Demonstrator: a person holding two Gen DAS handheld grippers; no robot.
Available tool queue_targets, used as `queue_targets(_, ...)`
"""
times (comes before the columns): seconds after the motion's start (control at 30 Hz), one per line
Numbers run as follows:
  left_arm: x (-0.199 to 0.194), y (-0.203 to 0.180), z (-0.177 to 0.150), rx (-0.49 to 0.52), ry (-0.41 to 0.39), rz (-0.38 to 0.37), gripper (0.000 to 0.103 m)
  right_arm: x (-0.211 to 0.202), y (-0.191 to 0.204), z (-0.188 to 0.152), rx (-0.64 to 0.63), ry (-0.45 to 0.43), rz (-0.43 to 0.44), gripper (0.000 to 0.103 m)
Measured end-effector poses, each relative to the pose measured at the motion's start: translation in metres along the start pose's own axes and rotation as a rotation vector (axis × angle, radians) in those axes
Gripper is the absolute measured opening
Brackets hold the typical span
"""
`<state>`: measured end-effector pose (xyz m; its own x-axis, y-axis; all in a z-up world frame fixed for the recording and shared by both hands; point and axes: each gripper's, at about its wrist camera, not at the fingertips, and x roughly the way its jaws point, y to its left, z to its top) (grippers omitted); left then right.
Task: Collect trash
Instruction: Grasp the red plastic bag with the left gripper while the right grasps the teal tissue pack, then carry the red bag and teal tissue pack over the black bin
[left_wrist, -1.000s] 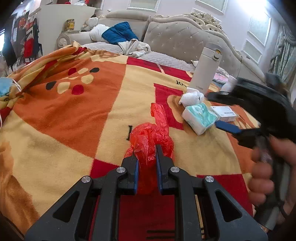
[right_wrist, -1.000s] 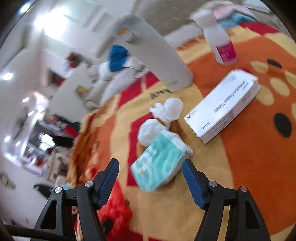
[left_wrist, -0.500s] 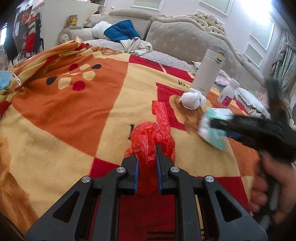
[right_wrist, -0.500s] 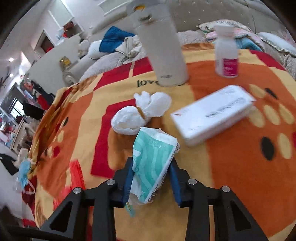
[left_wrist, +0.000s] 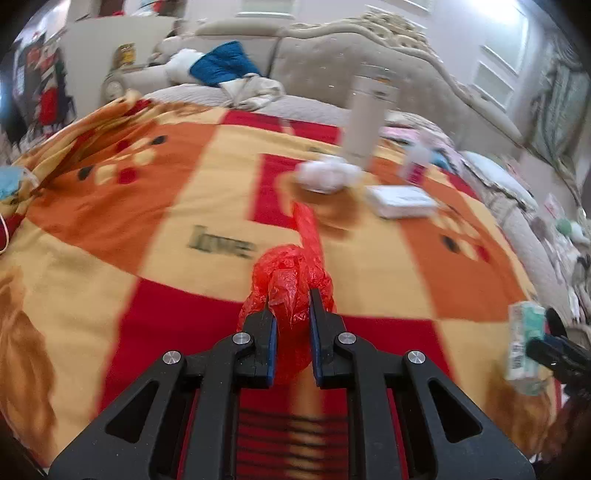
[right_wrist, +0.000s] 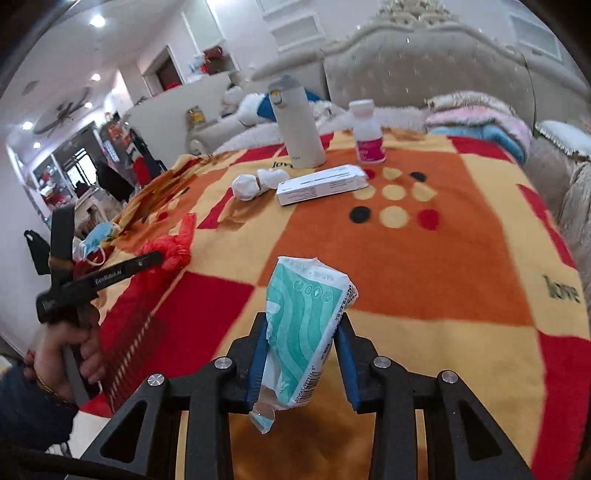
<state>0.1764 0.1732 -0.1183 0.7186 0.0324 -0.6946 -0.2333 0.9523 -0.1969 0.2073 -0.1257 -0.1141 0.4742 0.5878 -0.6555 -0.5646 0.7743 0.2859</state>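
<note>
Holding a crumpled red plastic bag (left_wrist: 291, 291), my left gripper (left_wrist: 291, 314) has its pads clamped tight on the bundle, one twisted tail of the bag standing up beyond the fingertips. My right gripper (right_wrist: 301, 332) is closed on a teal-and-white tissue pack (right_wrist: 306, 325), which is squeezed upright between the blue pads and lifted clear of the orange, red and yellow blanket (right_wrist: 424, 266). On the blanket farther off I note a knotted white wad of tissue (right_wrist: 255, 182) touching a flat white carton (right_wrist: 321, 184). Behind them stand a white flask (right_wrist: 297, 125) and a small white bottle with a pink label (right_wrist: 367, 134). A blue face mask (right_wrist: 98, 236) lies at the blanket's left edge.
</note>
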Motion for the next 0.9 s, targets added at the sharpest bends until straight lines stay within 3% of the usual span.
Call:
queue_targets(0.13,-0.017,-0.062,-0.010,0.066,-0.002,0.019,0.012,-0.018,-0.005,-0.012,-0.040,-0.067,-0.082,0.034)
queue_targets(0.3,-0.022,-0.115,-0.030,0.135,0.011,0.088,0.012,-0.035,-0.009,-0.022,-0.068,-0.087,-0.104,0.034)
queue_targets(0.53,-0.022,-0.140,-0.044,0.167,0.037,0.091,0.012,-0.052,-0.015,-0.032,-0.086,-0.095,-0.140,0.034)
queue_targets(0.9,-0.025,-0.149,-0.051,0.183,0.046,0.082,0.012,-0.065,-0.023,-0.036,-0.070,-0.117,-0.179,0.034)
